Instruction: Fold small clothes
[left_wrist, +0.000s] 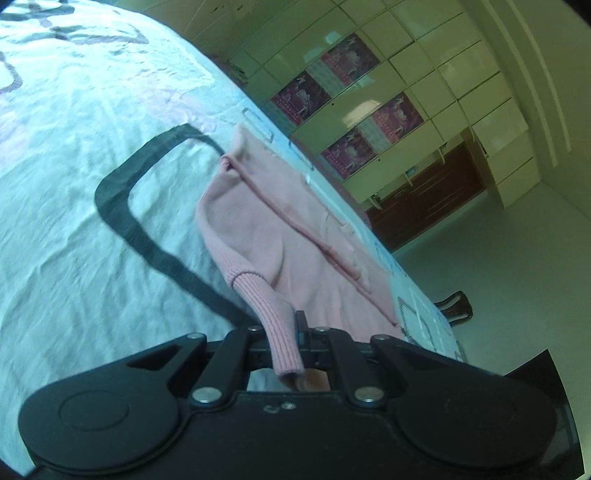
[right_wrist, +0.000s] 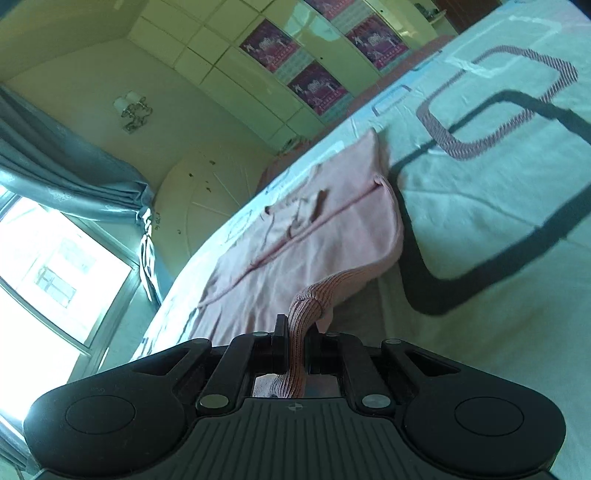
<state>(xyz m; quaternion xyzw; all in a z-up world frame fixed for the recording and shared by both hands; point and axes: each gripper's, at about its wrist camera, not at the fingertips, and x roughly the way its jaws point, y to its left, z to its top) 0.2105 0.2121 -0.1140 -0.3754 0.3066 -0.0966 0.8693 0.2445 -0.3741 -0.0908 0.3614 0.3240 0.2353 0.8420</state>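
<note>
A small pink knitted garment (left_wrist: 295, 229) lies on a pale bedspread (left_wrist: 74, 166), stretched towards the bed's far edge. My left gripper (left_wrist: 291, 325) is shut on its ribbed hem (left_wrist: 275, 306), which is lifted off the bed and hangs back through the jaws. In the right wrist view the same pink garment (right_wrist: 317, 236) lies flat ahead. My right gripper (right_wrist: 297, 332) is shut on another stretch of ribbed hem (right_wrist: 306, 306), raised above the bedspread (right_wrist: 480, 206).
The bedspread carries dark rounded-square outlines (left_wrist: 122, 206) and a striped one (right_wrist: 491, 99). Beyond the bed's edge stand cream wardrobe doors with purple posters (left_wrist: 347, 85), a bare floor (left_wrist: 498, 258) and a dark chair leg (left_wrist: 456, 302). A window (right_wrist: 48, 280) with blue curtains (right_wrist: 62, 177) is at left.
</note>
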